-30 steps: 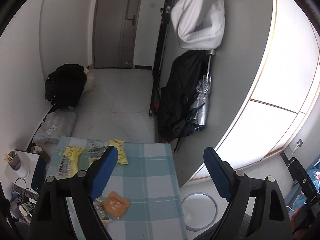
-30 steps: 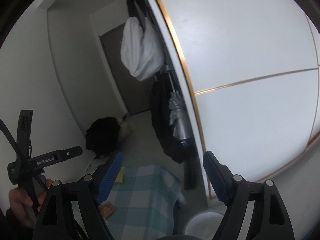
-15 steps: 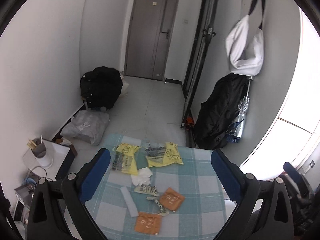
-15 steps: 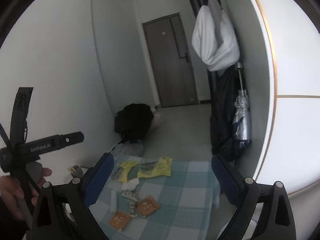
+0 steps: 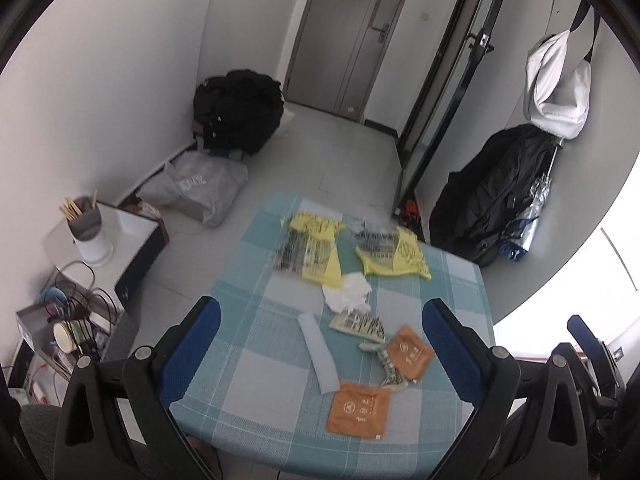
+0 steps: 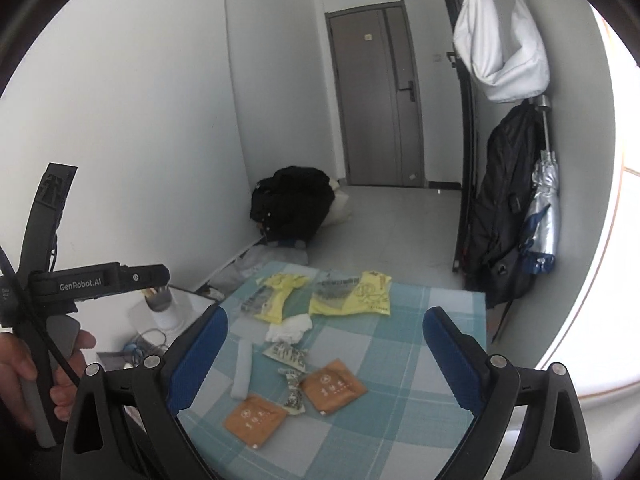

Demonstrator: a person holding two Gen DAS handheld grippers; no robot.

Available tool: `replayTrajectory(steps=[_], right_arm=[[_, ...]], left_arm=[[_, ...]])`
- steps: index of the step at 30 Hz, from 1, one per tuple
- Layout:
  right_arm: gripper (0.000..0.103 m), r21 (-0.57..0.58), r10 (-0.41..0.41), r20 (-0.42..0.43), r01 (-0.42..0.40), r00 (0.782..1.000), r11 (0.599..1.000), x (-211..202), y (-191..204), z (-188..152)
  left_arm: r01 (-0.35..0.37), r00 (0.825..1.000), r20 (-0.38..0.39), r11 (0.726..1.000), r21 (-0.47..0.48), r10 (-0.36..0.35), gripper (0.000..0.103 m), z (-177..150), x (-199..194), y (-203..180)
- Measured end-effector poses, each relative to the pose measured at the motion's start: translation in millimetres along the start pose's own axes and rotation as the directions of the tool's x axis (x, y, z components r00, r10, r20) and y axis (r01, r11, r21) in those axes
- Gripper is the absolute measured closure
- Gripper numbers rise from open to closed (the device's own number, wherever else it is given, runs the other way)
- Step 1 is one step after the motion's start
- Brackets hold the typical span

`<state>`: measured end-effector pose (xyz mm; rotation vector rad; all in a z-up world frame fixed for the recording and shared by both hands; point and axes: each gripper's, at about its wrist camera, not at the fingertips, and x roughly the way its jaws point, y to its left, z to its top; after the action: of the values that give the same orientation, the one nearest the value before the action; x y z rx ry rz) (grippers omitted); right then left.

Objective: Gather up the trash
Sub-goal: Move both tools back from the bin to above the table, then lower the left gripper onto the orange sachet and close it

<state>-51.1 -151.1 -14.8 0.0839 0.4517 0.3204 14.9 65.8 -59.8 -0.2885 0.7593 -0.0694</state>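
Observation:
Trash lies on a table with a blue checked cloth [image 5: 452, 280] [image 6: 432, 316]. There are two yellow plastic bags [image 5: 316, 248] [image 5: 394, 254] [image 6: 280, 296] [image 6: 356, 294], a crumpled white tissue [image 5: 348, 292] [image 6: 290, 328], a pale flat strip [image 5: 318, 350] [image 6: 243, 368], small printed wrappers [image 5: 358, 324] [image 6: 286, 350], and two orange sachets [image 5: 358, 408] [image 5: 408, 352] [image 6: 254, 420] [image 6: 334, 386]. My left gripper [image 5: 320, 354] is open above the near half of the table. My right gripper [image 6: 326, 356] is open too, above the near edge. Both are empty.
A low white side table with a cup of sticks [image 5: 86, 228] stands left of the table. Black bags [image 5: 240, 110] and a grey plastic bag [image 5: 196, 188] lie on the floor. A black backpack and folded umbrella [image 5: 496, 208] hang at right. The left gripper's handle [image 6: 92, 280] shows at left.
Both grippers have swung left and tilted down, from facing the right wall to looking over the table. The trash has come into full view. Both stayed open.

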Motion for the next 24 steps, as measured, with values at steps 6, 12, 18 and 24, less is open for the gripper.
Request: replayTrajectory(steps=[6, 12, 18, 24], right_arm=[[0.004, -0.042, 0.019, -0.054, -0.021, 0.998, 0.999, 15.6, 7.0, -5.2], [0.004, -0.018, 0.012, -0.084, -0.013, 0.996, 1.000, 22.4, -1.6, -10.0], [0.004, 0.013, 0.005, -0.110, -0.004, 0.994, 1.000, 22.3, -14.9, -25.4], [0.004, 0.045, -0.005, -0.157, 0.012, 0.988, 0.999, 20.7, -31.4, -41.1]], left_arm=[[0.015, 0.994, -0.111, 0.999, 0.038, -0.010, 0.004, -25.9, 29.1, -0.3], [0.025, 0.965, -0.263, 0.996, 0.084, -0.002, 0.004, -53.1, 56.7, -4.7], [0.029, 0.940, -0.340, 0.990, 0.140, 0.021, 0.004, -70.9, 69.6, -13.4], [0.003, 0.923, -0.381, 0.986, 0.165, 0.061, 0.004, -79.9, 79.5, -15.7]])
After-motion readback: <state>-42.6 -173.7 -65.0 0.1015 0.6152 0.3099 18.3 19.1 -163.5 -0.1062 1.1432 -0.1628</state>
